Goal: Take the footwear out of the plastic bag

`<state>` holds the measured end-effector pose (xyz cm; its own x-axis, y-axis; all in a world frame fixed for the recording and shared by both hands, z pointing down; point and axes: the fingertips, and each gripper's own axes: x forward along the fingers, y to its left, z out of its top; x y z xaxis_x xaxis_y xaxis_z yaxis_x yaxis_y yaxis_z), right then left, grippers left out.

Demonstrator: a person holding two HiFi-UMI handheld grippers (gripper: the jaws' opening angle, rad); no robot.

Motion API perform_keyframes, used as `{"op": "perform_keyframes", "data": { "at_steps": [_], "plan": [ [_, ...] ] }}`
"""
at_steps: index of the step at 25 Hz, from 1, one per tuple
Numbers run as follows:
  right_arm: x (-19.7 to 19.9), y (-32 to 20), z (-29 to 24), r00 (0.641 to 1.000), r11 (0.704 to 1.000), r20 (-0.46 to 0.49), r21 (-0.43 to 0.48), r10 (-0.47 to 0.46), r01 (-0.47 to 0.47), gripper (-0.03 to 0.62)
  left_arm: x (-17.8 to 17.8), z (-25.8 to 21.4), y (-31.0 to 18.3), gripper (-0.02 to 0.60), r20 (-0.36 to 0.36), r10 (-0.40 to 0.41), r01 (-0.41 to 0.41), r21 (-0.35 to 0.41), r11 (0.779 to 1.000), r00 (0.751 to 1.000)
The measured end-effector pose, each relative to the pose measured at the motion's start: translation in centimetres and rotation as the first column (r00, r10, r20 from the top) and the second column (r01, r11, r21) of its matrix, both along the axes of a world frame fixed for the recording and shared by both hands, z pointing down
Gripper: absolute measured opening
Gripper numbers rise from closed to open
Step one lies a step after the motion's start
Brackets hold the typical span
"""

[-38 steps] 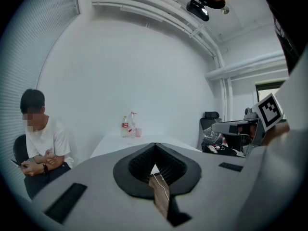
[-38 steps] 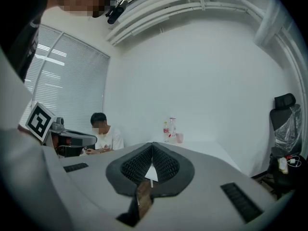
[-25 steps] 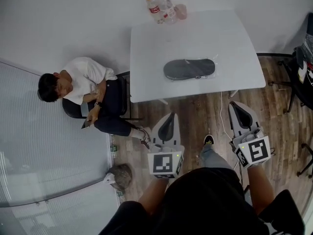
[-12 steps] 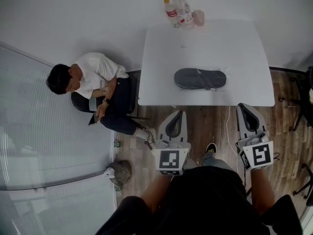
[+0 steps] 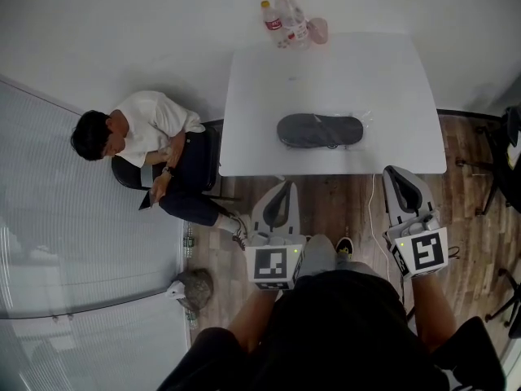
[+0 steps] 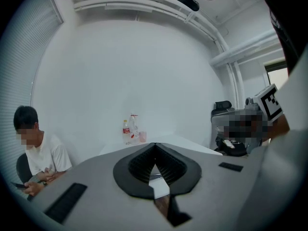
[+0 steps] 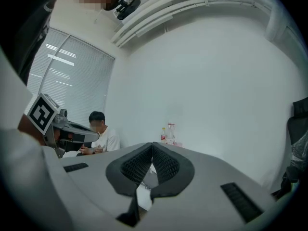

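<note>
A dark slipper in a clear plastic bag [image 5: 319, 130] lies flat near the front of the white table [image 5: 342, 72]. Both grippers hang over the wooden floor in front of the table, short of its edge. My left gripper [image 5: 281, 195] is shut and empty, below the table's front left part. My right gripper [image 5: 396, 176] is shut too, with nothing in it, just below the table's front right edge. In the two gripper views the jaws [image 6: 154, 146] [image 7: 152, 146] meet at their tips and the bag is hidden behind them.
Two bottles [image 5: 281, 19] and a pink cup [image 5: 317, 29] stand at the table's far edge by the wall. A person in a white shirt [image 5: 155, 149] sits on a chair left of the table. A chair base [image 5: 513, 300] stands at the right.
The view has swayed: table and bag sit slightly left of where they were half a second ago. Both grippers stay shut in front of the table edge, having crept a little closer over the second.
</note>
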<state>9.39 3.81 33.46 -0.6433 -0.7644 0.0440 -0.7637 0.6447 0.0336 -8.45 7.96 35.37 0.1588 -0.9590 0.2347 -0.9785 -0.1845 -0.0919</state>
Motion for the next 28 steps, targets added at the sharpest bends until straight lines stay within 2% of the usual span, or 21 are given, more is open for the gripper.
{"op": "perform_keyframes", "data": {
  "at_steps": [10, 14, 21, 25, 28],
  "plan": [
    [1.2, -0.1, 0.8, 1.0, 1.0, 0.012, -0.013, 0.007, -0.007, 0.017, 1.5, 0.0, -1.2, 0.02, 0.045, 0.035, -0.035, -0.006, 0.999, 0.998],
    [1.3, -0.8, 1.2, 1.0, 1.0, 0.013, -0.023, 0.01, -0.01, 0.017, 1.6, 0.6, -2.4, 0.021, 0.033, 0.057, -0.056, -0.03, 0.998, 0.998],
    [1.0, -4.1, 1.7, 1.0, 0.999, -0.004, -0.041, 0.023, -0.023, 0.017, 1.1, 2.3, -6.6, 0.02, 0.041, 0.119, -0.115, -0.091, 0.989, 0.992],
    [0.5, -6.6, 2.4, 0.998, 0.996, -0.038, -0.078, 0.041, -0.044, 0.017, 0.1, 3.6, -9.5, 0.021, 0.044, 0.165, -0.158, -0.12, 0.98, 0.985],
    [-0.2, -8.6, 2.4, 0.998, 0.997, -0.046, -0.067, 0.044, -0.047, 0.017, -0.7, 4.2, -12.1, 0.021, 0.054, 0.207, -0.197, -0.142, 0.97, 0.977]
  ]
}}
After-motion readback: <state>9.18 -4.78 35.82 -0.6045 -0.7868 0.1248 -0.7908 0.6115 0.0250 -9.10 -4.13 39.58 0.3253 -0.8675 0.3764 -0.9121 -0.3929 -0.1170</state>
